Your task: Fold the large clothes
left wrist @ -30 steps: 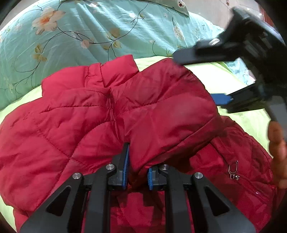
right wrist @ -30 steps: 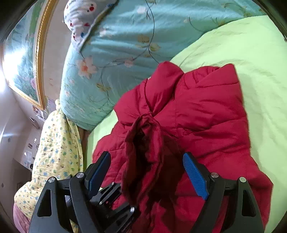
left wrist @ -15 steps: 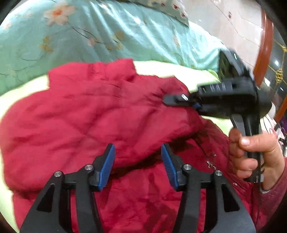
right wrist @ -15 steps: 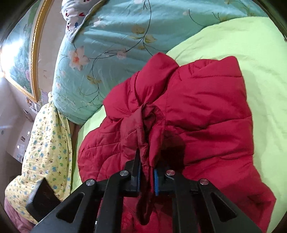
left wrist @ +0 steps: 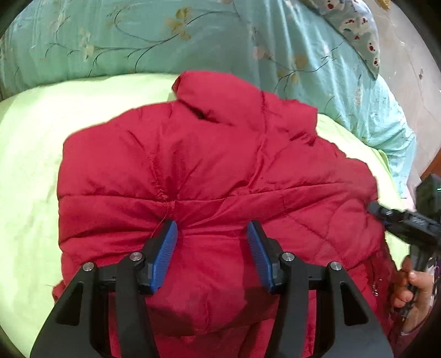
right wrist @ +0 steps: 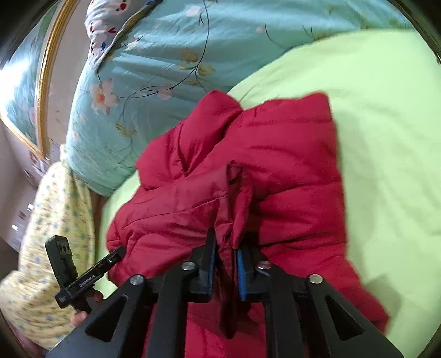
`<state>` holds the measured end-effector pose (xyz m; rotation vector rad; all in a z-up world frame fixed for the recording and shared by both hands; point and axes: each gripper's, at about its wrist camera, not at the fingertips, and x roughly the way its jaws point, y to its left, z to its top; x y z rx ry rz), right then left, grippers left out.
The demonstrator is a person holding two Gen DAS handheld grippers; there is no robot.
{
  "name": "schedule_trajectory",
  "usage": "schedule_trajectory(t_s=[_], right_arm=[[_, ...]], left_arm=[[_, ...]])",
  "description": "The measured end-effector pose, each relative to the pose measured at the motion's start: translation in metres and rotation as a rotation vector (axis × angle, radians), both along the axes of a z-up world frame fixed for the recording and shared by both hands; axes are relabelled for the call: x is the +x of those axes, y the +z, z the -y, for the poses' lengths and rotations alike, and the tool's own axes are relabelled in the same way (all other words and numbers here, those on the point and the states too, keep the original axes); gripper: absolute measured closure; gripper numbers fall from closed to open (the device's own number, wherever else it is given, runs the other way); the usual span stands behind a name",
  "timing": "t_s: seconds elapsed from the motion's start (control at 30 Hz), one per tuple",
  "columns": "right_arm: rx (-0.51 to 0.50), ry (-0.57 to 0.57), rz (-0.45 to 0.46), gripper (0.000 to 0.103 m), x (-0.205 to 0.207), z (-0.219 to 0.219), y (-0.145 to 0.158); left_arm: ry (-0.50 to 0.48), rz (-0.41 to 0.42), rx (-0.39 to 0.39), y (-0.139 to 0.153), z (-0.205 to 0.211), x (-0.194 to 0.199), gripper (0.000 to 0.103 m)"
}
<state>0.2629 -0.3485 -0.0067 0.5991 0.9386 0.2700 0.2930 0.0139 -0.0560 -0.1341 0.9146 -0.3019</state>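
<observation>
A red quilted puffer jacket [left wrist: 215,170] lies crumpled on a light green bed sheet [left wrist: 30,143]. My left gripper [left wrist: 212,242] is open, its blue pads straddling a bulge of the jacket without pinching it. My right gripper [right wrist: 224,256] is shut on a bunched fold of the jacket [right wrist: 234,203], which stands up between the pads. The right gripper also shows at the right edge of the left wrist view [left wrist: 408,220], and the left gripper at the lower left of the right wrist view [right wrist: 82,278].
A teal floral quilt [left wrist: 165,35] is heaped along the far side of the bed, with a patterned pillow [left wrist: 355,24] beyond it. A yellow dotted cloth [right wrist: 52,234] hangs at the left. A gold-framed picture [right wrist: 24,91] is on the wall.
My left gripper let go of the jacket fold, opened and moved left over the jacket. My right gripper closed on a raised fold and holds it.
</observation>
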Motion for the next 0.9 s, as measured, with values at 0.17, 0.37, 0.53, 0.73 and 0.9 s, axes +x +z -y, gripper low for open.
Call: schedule_trajectory(t_s=[0.17,0.37,0.53,0.73,0.9], right_arm=[[-0.109,-0.021,0.213,0.071,-0.025,-0.009,0.049],[-0.216,0.191,0.166,0.051,-0.013,-0.06,0.034],[-0.368,0.19,0.049,0.056,0.003,-0.068,0.001],[-0.418,0.176,0.001,0.058,0.008,-0.063,-0.014],[-0.43,0.173,-0.011,0.058,0.009,-0.068,-0.012]], left_arm=[[0.013,0.019,0.081,-0.004,0.014,-0.008,0.049],[0.019,0.029,0.1,-0.006,0.016,-0.006,0.048],[0.014,0.034,0.107,-0.006,0.018,-0.005,0.046],[-0.012,0.049,0.06,0.012,0.005,-0.022,0.047],[0.035,0.029,0.046,0.004,-0.019,-0.026,0.047]])
